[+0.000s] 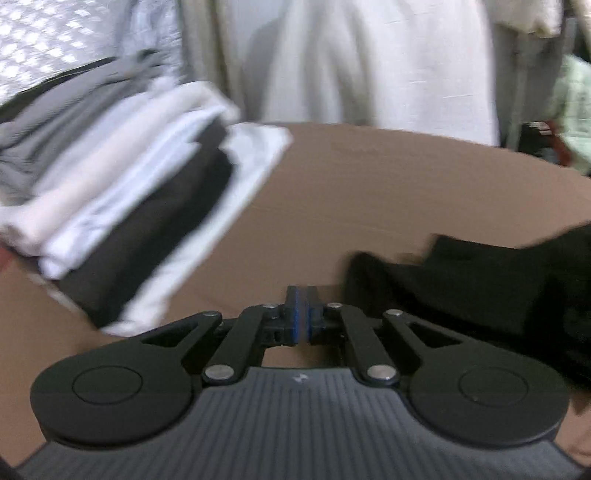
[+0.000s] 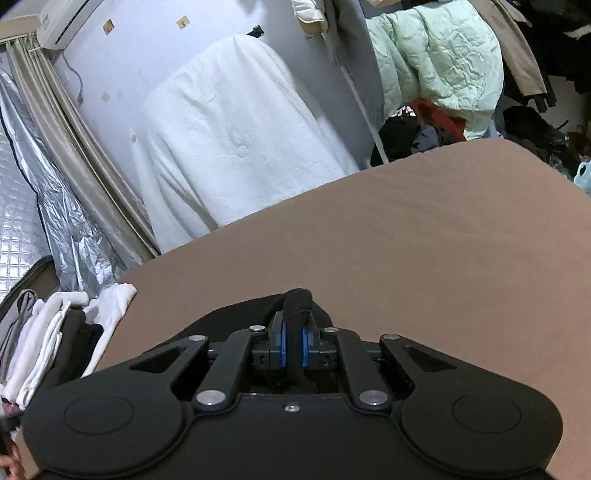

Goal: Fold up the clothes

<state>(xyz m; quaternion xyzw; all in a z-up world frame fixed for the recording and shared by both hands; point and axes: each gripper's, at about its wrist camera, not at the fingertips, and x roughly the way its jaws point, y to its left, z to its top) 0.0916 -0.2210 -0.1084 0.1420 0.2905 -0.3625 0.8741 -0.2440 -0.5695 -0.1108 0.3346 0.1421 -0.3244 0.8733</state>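
A black garment (image 1: 480, 295) lies crumpled on the brown surface (image 1: 351, 192) at the right of the left wrist view. My left gripper (image 1: 302, 314) is shut and empty, just left of the garment's edge. My right gripper (image 2: 293, 345) is shut on a bunched fold of the black garment (image 2: 295, 306), which rises between the blue pads and spreads out below the fingers over the brown surface (image 2: 406, 240). A stack of folded clothes (image 1: 110, 206) in grey, white and dark colours lies at the left; it also shows in the right wrist view (image 2: 55, 339).
A white draped sheet (image 2: 229, 140) hangs beyond the far edge. Curtains and a silver cover (image 2: 62, 206) stand at the left. A mint quilted jacket (image 2: 436, 59) and heaped dark clothes hang at the right. An air conditioner (image 2: 62, 18) is on the wall.
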